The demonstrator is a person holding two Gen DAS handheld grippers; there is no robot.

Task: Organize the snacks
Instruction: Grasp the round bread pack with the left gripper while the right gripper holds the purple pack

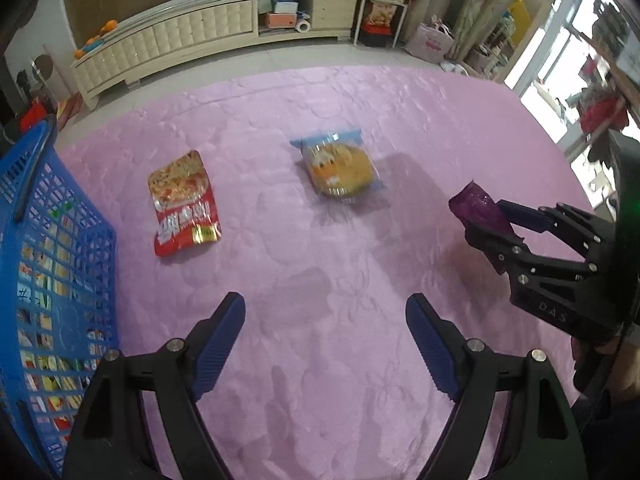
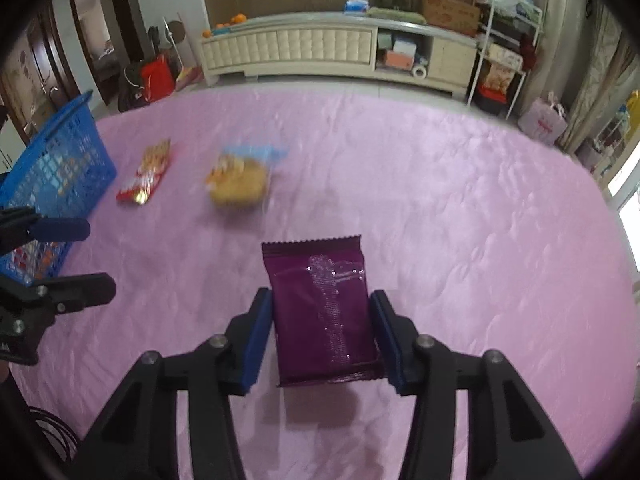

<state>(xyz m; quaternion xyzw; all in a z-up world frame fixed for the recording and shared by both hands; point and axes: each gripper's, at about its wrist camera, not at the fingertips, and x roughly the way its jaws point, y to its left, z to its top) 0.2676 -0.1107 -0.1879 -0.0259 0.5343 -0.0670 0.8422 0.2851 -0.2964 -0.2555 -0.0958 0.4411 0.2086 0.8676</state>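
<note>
A dark purple snack packet (image 2: 320, 312) sits between the blue pads of my right gripper (image 2: 320, 294), which is shut on its two sides and holds it just above the pink cloth, over its own shadow. In the left wrist view the same purple packet (image 1: 476, 208) sticks out of the right gripper (image 1: 484, 220) at the right. My left gripper (image 1: 326, 320) is open and empty over bare cloth. A red noodle-style packet (image 1: 184, 204) and a clear packet with a yellow cake (image 1: 340, 166) lie flat further out. A blue mesh basket (image 1: 60, 240) holding several snacks stands at the left.
The pink cloth (image 1: 320, 260) covers the whole work surface. Beyond its far edge stand a long cream cabinet (image 1: 200, 32), a white shelf rack (image 2: 504, 60) and a pink bag (image 1: 430, 42). My left gripper (image 2: 92, 256) shows beside the basket (image 2: 60, 160).
</note>
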